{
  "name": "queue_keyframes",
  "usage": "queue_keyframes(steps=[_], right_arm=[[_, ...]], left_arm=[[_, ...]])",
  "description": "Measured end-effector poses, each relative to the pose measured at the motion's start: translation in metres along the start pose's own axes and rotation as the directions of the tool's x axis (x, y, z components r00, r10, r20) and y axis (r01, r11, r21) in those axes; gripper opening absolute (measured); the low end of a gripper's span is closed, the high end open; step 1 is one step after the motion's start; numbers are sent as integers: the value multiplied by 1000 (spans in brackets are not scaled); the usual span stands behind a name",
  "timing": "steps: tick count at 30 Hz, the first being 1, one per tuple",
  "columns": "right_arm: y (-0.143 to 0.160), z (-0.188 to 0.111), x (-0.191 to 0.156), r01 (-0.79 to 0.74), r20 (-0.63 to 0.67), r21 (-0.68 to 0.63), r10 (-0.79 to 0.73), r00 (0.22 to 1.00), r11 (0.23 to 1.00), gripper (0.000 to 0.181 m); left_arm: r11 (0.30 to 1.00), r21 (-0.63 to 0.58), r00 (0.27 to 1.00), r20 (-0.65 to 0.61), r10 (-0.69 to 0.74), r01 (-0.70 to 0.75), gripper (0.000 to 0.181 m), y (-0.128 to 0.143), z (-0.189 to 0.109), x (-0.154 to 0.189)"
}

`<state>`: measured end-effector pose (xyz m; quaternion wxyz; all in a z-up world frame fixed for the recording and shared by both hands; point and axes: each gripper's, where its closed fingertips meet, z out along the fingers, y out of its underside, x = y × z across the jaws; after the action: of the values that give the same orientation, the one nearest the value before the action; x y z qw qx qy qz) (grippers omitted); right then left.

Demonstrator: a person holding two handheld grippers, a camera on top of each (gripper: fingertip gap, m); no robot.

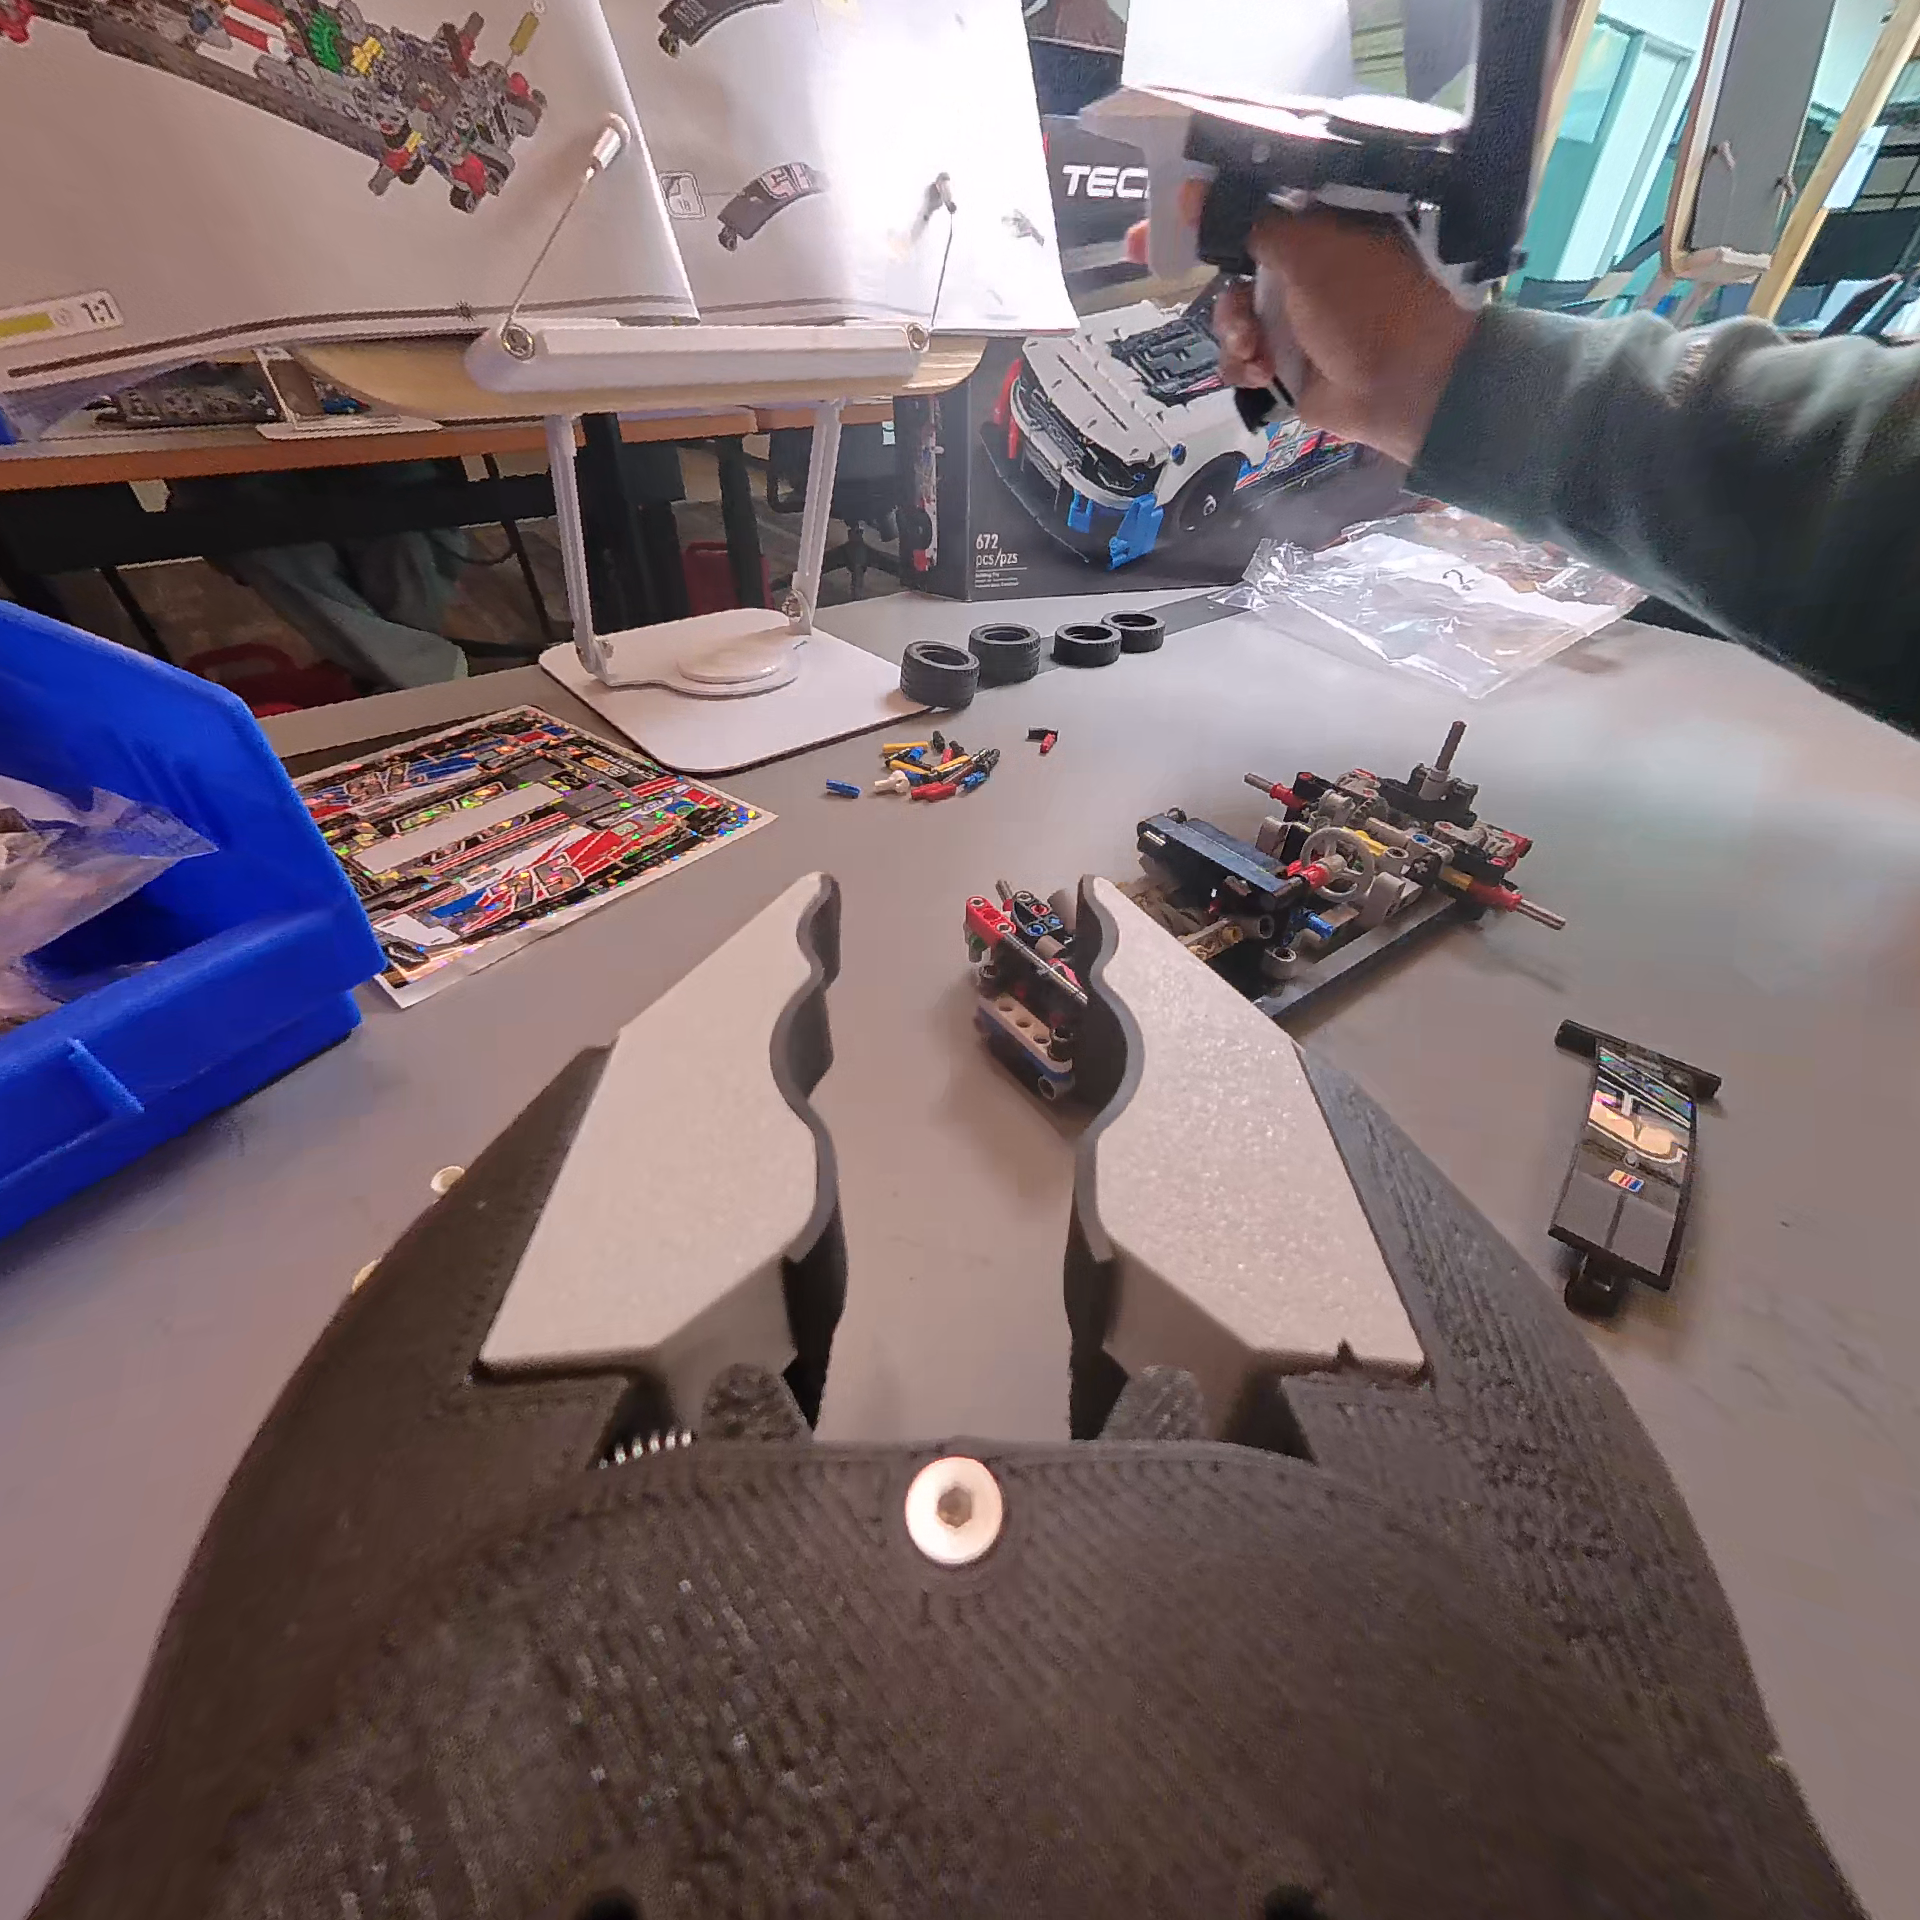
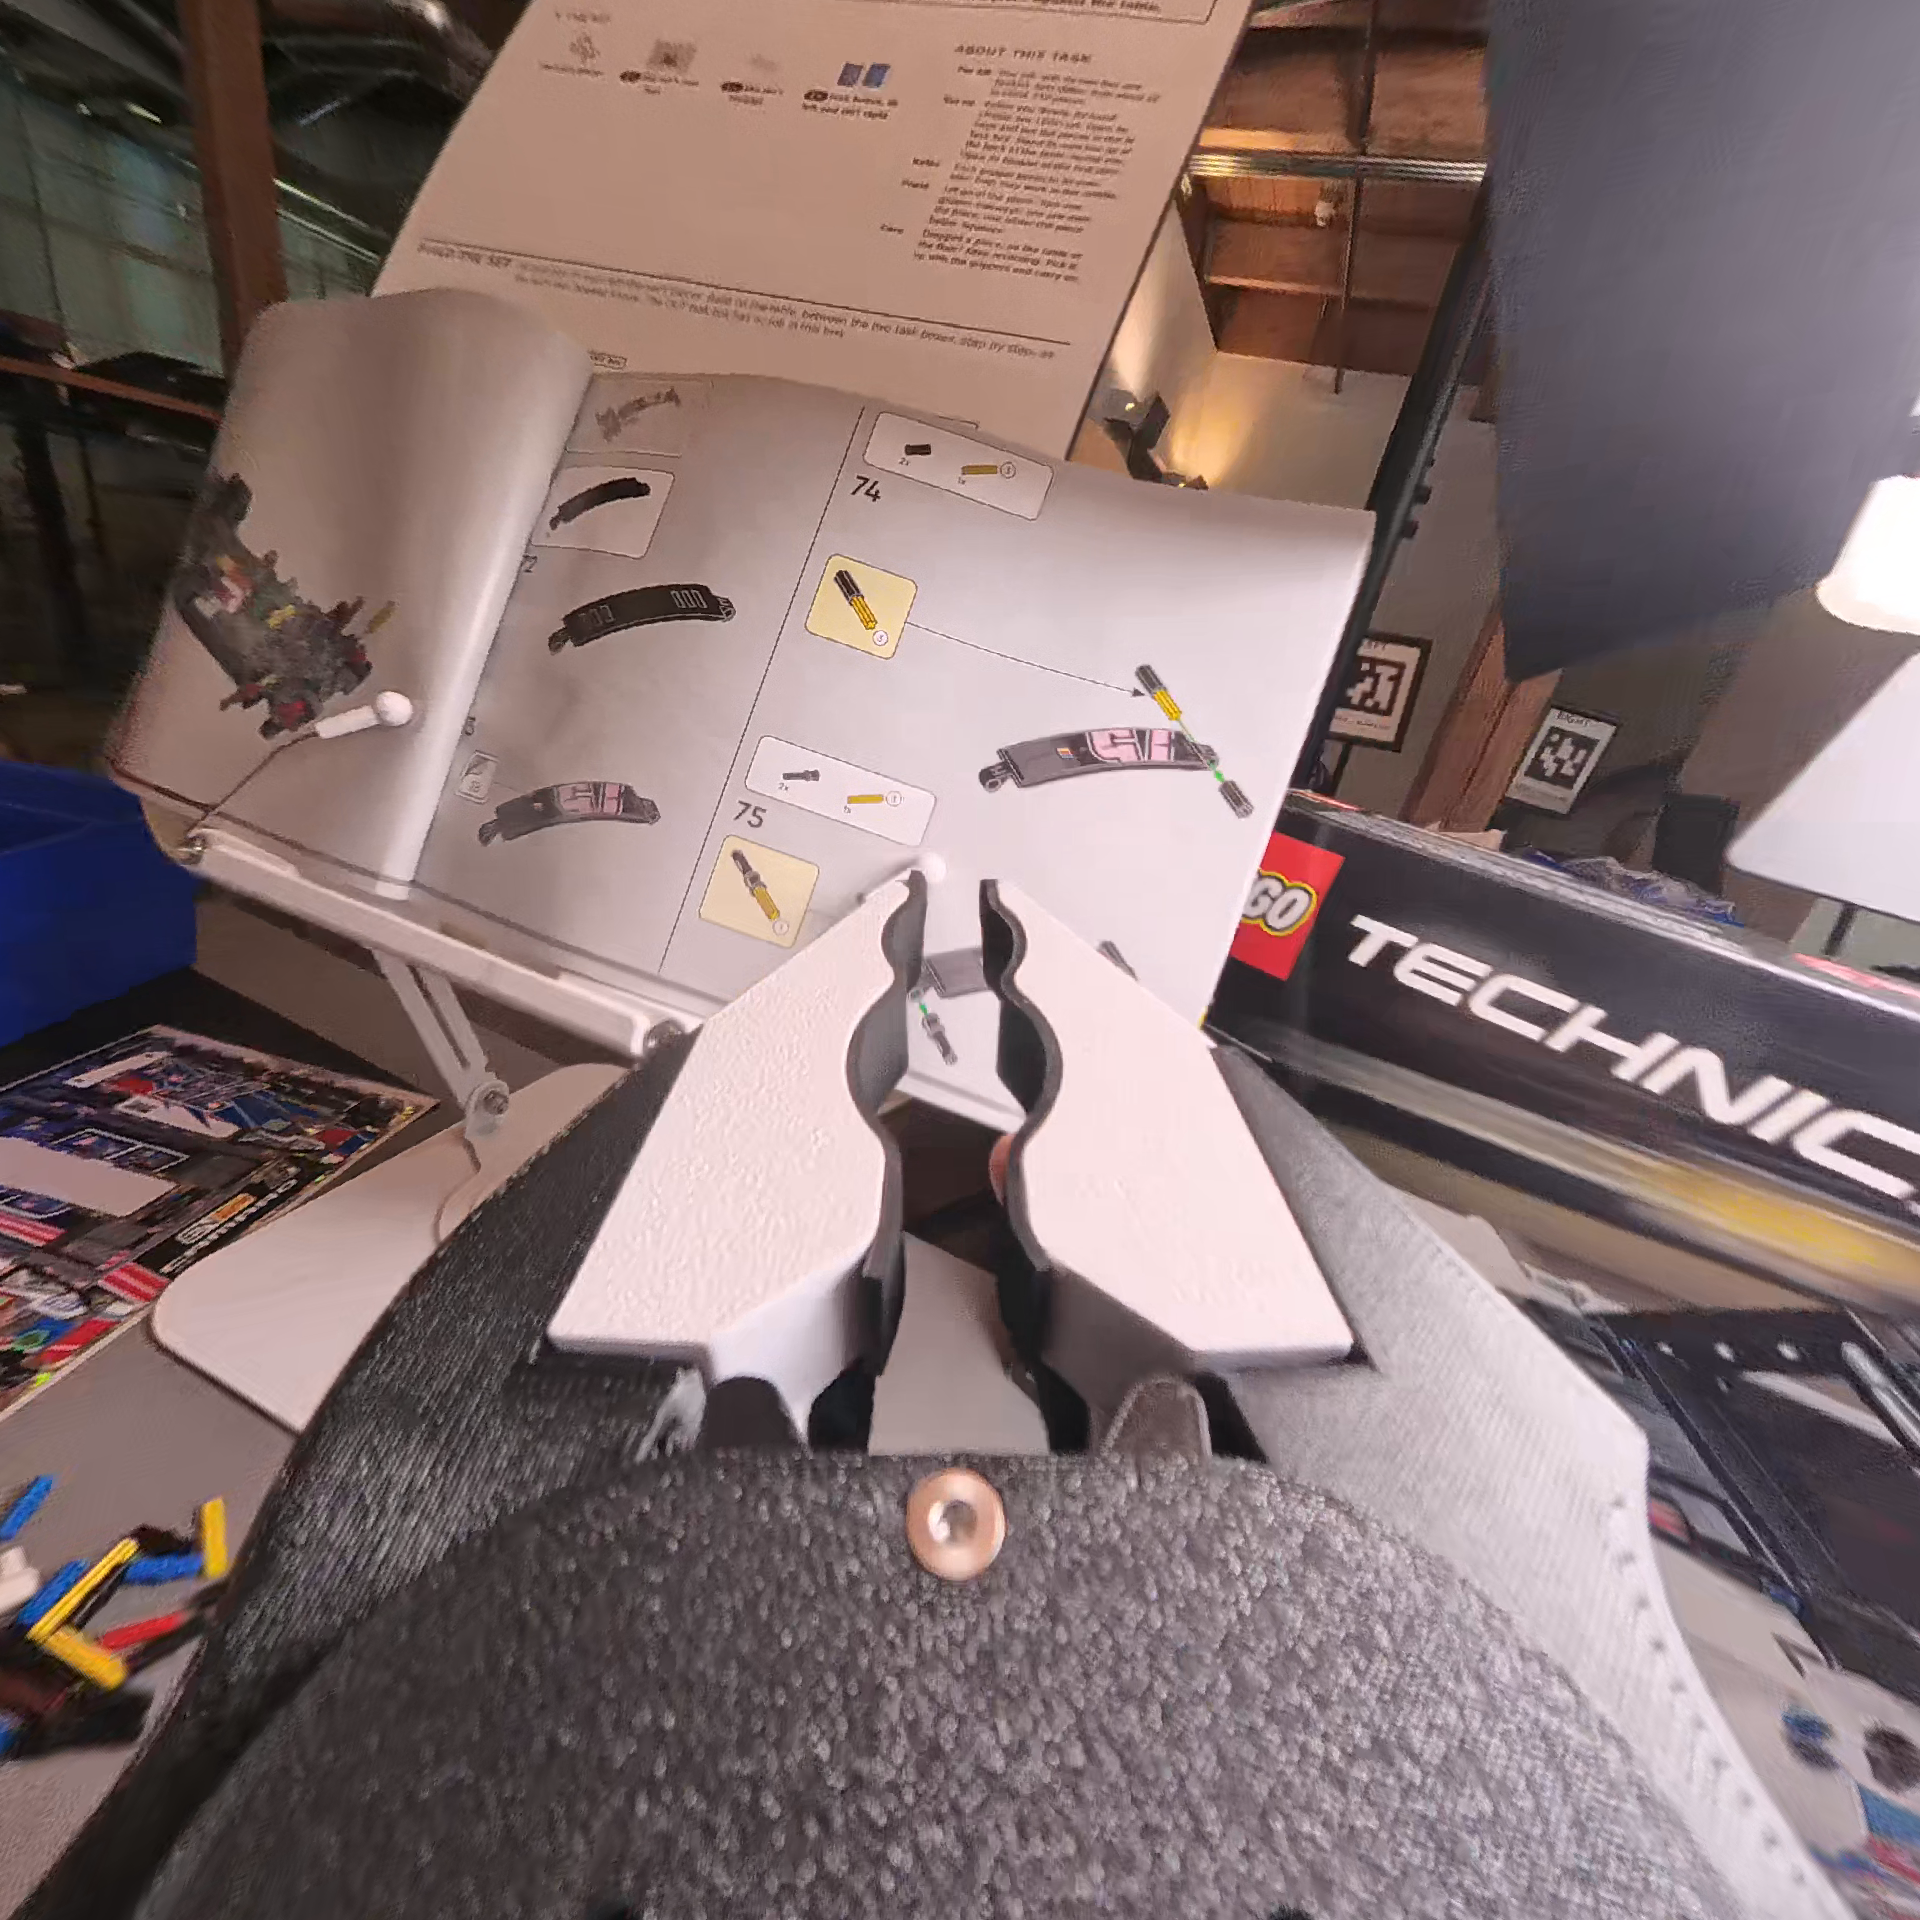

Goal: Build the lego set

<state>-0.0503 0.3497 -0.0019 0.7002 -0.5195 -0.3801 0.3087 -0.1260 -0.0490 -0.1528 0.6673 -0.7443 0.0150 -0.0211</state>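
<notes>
Two lego assemblies (image 1: 1340, 883) lie just right of empty left gripper (image 1: 956, 914).

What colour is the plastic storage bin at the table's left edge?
Bright blue; the plastic storage bin shows best in the left wrist view.

Left gripper (image 1: 956, 914) gaping above table (image 1: 1039, 1195) — chassis (image 1: 1340, 873), four tyres (image 1: 1029, 649) beyond

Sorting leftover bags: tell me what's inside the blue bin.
The blue bin holds crinkled clear plastic bags at its open front. What the bags contain, and anything deeper inside, is cut off or hidden by its wall.
</notes>
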Motion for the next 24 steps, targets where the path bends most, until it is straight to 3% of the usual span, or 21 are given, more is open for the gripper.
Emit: queue_keyframes(steps=[1, 6, 14, 21, 24], right_arm=[[0, -13, 1, -10, 7, -1, 10, 1000, 1000, 9], [10, -76, -14, -49, 63, -53, 52, 997, 997, 13], [28, -160, -87, -42, 215, -223, 91, 972, 974, 16], [34, -204, -142, -129, 251, -301, 209, 945, 945, 18], [37, -211, -154, -100, 255, -288, 177, 950, 952, 19]], left_arm=[[1000, 2, 1000, -1, 5, -5, 41, 0, 0, 1], [999, 24, 999, -7, 36, -36, 28, -3, -1, 4], [997, 50, 998, -32, 56, -55, 17, -8, -3, 12], [998, 43, 998, -57, 40, -38, 30, -10, -5, 18], [998, 61, 996, -76, 37, -32, 13, -15, -9, 20]])
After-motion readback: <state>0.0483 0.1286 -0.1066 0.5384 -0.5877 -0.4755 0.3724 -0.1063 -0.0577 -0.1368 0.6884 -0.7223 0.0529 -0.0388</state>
